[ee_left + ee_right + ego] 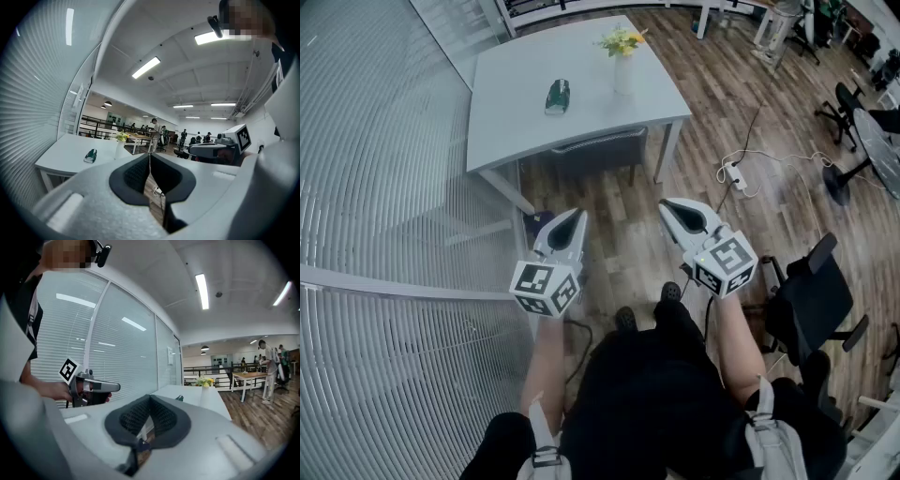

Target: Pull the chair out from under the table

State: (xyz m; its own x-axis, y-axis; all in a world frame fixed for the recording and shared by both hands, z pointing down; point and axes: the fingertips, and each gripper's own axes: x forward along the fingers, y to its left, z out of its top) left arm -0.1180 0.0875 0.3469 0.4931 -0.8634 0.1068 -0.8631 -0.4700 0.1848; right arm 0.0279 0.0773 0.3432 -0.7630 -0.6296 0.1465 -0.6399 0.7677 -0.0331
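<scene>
White table (516,112) up ahead beside the glass wall (384,187), well apart from both grippers. Dark grey chair (600,150) tucked under its near edge, between the two near legs, only the backrest showing past the tabletop, seat hidden underneath. Left gripper (572,223) and right gripper (675,212) held side by side in front of the body, roughly level, both clenched with pads together and nothing between them, nowhere near the chair. Step in hand, by the look of it: the approach, no grasp yet. Best guess at doing it well: close in first, spread the jaws before contact, take the backrest's top edge near both ends with one gripper each, clamp firmly, then draw straight back toward the body along the floor. Keep it even on both sides to avoid skewing into a table leg (668,150). No lifting or jerking, given the white vase of yellow flowers (622,66) on the tabletop not far behind the backrest, likely to tip on a knock; small dark-green object (558,96) beside it probably less at risk. Chair facing away, in toward the table, back turned to the person. Long axis of the visible backrest lying along the near table edge, left to right in the head view, a little higher at the right; pull direction square to that.
</scene>
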